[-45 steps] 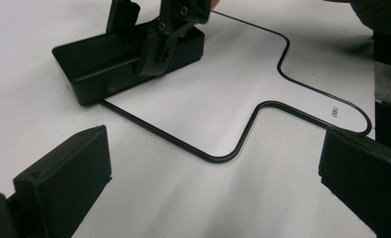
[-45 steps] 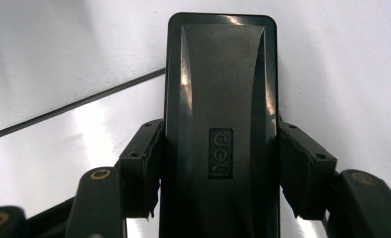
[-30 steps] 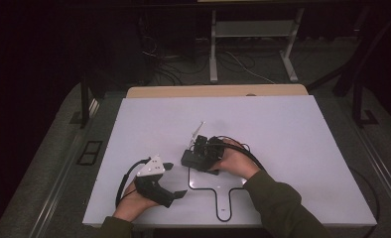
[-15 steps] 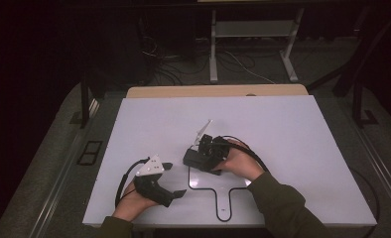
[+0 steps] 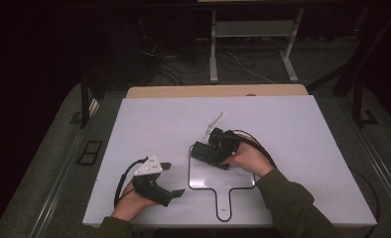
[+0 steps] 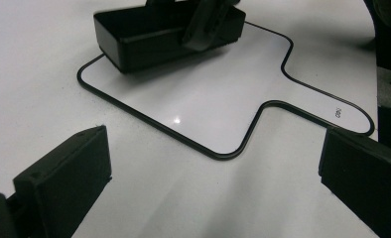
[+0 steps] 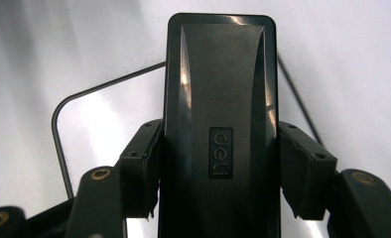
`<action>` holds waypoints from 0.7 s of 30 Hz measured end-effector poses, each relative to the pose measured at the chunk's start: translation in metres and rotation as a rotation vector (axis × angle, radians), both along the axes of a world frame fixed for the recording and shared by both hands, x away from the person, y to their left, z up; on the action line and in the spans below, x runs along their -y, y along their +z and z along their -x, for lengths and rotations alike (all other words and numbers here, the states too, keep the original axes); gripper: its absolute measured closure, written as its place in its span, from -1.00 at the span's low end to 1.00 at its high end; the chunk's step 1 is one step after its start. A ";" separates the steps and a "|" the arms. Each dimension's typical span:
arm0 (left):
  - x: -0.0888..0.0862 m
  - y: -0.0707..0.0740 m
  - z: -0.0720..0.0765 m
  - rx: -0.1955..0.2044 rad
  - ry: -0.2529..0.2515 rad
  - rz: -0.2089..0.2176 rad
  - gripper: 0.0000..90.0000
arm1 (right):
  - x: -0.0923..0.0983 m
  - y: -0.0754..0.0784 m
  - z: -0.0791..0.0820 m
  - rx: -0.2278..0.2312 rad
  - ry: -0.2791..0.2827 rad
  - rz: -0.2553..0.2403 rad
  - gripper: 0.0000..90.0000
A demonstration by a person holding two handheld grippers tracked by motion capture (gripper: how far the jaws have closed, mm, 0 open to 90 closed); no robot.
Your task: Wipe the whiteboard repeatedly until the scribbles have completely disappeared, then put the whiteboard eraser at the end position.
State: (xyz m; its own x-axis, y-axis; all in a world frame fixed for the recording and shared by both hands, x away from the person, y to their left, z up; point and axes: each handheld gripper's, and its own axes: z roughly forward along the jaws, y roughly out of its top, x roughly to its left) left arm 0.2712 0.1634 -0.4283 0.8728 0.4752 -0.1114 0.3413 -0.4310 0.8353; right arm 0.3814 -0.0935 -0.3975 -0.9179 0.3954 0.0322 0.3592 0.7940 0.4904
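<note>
the right gripper [image 5: 214, 151] has carried the black box [image 7: 218, 114] toward the whiteboard's [image 6: 203, 106] far corner, clamped on its smooth, stiff, likely slippery sides; left gripper [image 5: 171, 178] open.

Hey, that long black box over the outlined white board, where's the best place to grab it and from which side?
Across its two long sides, near the middle, coming in along its length from one end. The black box is narrow with flat parallel sides, and the right gripper already clamps it that way.
</note>
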 end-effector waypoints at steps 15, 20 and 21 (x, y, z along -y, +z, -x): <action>-0.001 0.002 0.001 0.007 0.005 -0.002 -1.00 | 0.033 0.017 -0.037 0.042 -0.122 -0.017 -0.14; -0.001 0.001 -0.002 0.011 0.007 -0.003 -1.00 | 0.040 0.018 -0.054 0.056 -0.156 -0.017 -0.14; -0.002 0.001 -0.003 0.015 0.007 -0.003 -1.00 | 0.041 0.019 -0.058 0.056 -0.163 -0.016 -0.14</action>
State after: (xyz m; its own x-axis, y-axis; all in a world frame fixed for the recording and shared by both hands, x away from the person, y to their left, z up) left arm 0.2743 0.1655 -0.4277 0.8708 0.4820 -0.0974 0.3323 -0.4308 0.8391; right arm 0.4390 -0.1347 -0.3783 -0.8422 0.5391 -0.0092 0.4546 0.7193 0.5253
